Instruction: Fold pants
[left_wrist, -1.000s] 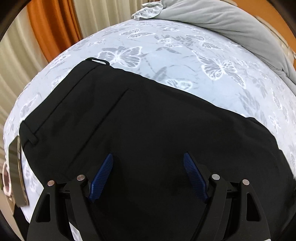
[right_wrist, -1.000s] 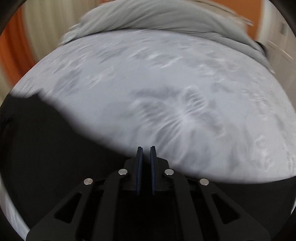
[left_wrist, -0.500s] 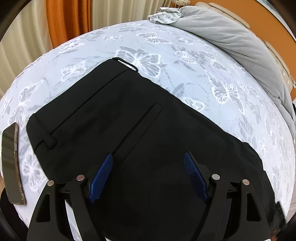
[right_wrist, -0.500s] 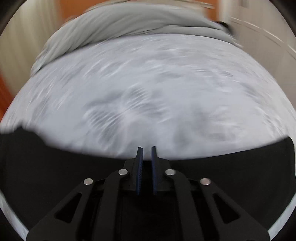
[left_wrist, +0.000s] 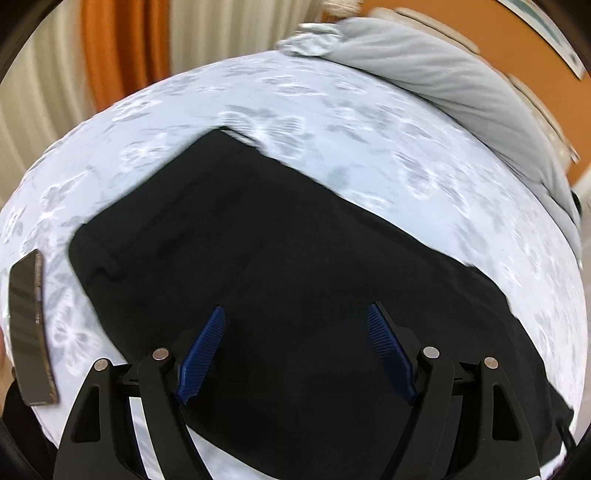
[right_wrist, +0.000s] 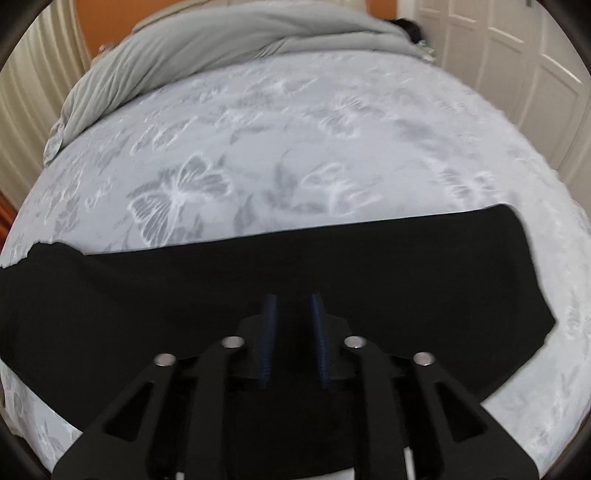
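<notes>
Now my right gripper (right_wrist: 293, 314), jaws just parted, grips nothing over the leg end of the black pants (right_wrist: 258, 280) lying flat on the bed (right_wrist: 295, 155). My left gripper (left_wrist: 295, 347) hangs released above the waistband. Cloth beneath looks slack, I think; a shallow pinch could catch one layer and skew the fold.

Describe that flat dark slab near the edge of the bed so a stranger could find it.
Start at the bed with the butterfly-print sheet. Black pants lie across it; just past their waistband end, at the sheet's edge, rests the slab. It is the only rigid, glossy thing on the bed.
</notes>
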